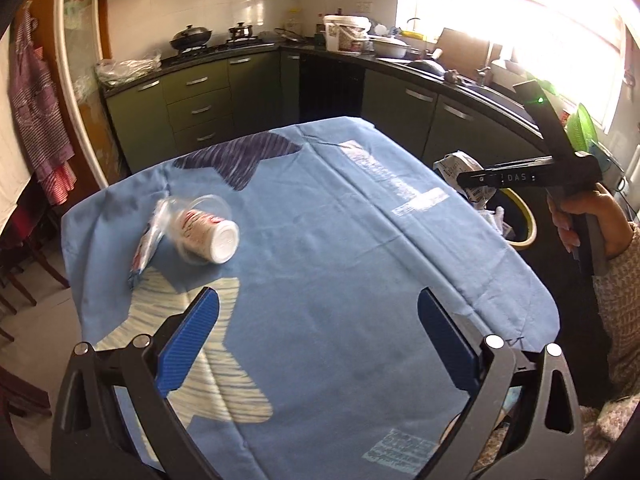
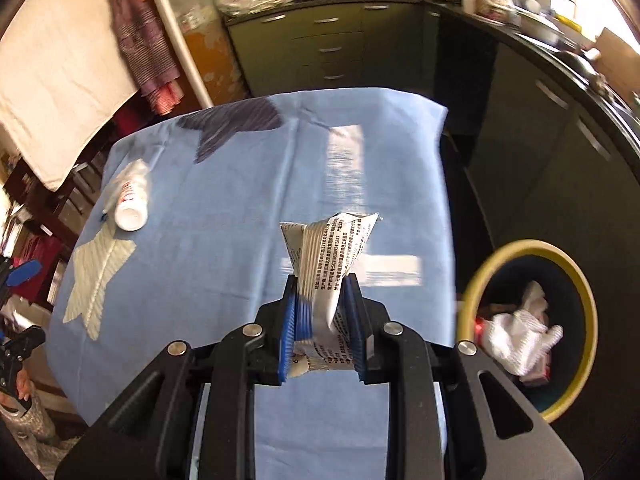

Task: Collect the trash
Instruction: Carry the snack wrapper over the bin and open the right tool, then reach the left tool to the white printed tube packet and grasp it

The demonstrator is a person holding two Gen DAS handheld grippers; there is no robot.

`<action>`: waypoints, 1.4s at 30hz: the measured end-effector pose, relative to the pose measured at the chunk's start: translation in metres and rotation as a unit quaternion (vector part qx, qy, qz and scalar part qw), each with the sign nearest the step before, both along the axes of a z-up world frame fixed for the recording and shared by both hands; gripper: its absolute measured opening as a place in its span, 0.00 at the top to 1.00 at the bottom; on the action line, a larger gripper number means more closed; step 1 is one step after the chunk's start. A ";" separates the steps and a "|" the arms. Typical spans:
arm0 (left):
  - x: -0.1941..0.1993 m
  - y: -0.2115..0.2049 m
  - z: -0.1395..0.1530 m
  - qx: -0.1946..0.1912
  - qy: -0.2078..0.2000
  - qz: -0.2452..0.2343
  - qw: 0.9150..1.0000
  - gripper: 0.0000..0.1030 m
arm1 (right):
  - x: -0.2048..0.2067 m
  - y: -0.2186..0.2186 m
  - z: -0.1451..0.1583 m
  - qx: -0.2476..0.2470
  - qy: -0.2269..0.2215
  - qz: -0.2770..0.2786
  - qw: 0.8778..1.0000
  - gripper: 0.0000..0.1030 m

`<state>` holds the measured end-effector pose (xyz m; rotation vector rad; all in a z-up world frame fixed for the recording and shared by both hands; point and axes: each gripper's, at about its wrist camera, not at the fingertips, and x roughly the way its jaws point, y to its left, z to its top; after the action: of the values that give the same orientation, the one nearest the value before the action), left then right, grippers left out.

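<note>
Wrapper (image 2: 328,264) pinched in the right gripper (image 2: 322,312) should travel right until squarely over the bin (image 2: 480,280) before release, while the left gripper (image 1: 318,344) waits wide.

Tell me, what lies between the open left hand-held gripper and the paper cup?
Only bare blue cloth with a pale star print, in the left wrist view, separates the left hand-held gripper from the paper cup.

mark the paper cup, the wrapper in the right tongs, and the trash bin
paper cup (image 1: 212,236): left wrist view, on its side wall.
wrapper (image 2: 324,256): right wrist view, printed part above the pads.
trash bin (image 2: 480,276): right wrist view, yellow rim.
</note>
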<state>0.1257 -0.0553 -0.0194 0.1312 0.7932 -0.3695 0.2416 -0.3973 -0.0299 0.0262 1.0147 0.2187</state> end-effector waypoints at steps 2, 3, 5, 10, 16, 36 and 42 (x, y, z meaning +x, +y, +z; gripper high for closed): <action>0.004 -0.021 0.006 -0.004 0.000 -0.031 1.000 0.08 | -0.003 -0.044 -0.003 -0.006 0.000 -0.047 0.999 0.77; 0.005 -0.032 0.010 -0.006 -0.001 -0.047 0.999 0.08 | -0.006 -0.064 -0.005 -0.010 0.001 -0.068 0.998 0.77; 0.006 -0.051 0.016 -0.010 -0.008 -0.070 0.997 0.08 | -0.008 -0.099 -0.013 -0.011 0.009 -0.103 0.995 0.77; 0.009 -0.076 0.023 -0.015 -0.007 -0.092 0.996 0.08 | -0.005 -0.165 -0.045 -0.013 0.038 -0.163 0.986 0.76; 0.015 -0.071 0.019 -0.006 0.000 -0.079 0.997 0.08 | -0.001 -0.198 -0.073 -0.018 0.046 -0.204 0.978 0.46; 0.116 0.149 -0.011 0.009 0.038 0.087 0.995 0.08 | -0.006 -0.141 -0.028 -0.026 -0.005 -0.164 0.986 0.46; 0.153 0.179 -0.043 -0.007 0.070 0.090 0.993 0.14 | -0.007 -0.121 -0.021 -0.033 -0.005 -0.145 0.989 0.46</action>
<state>0.2785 0.1239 -0.0627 0.0202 0.9329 -0.2155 0.2342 -0.5187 -0.0504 0.1127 0.9949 -0.0802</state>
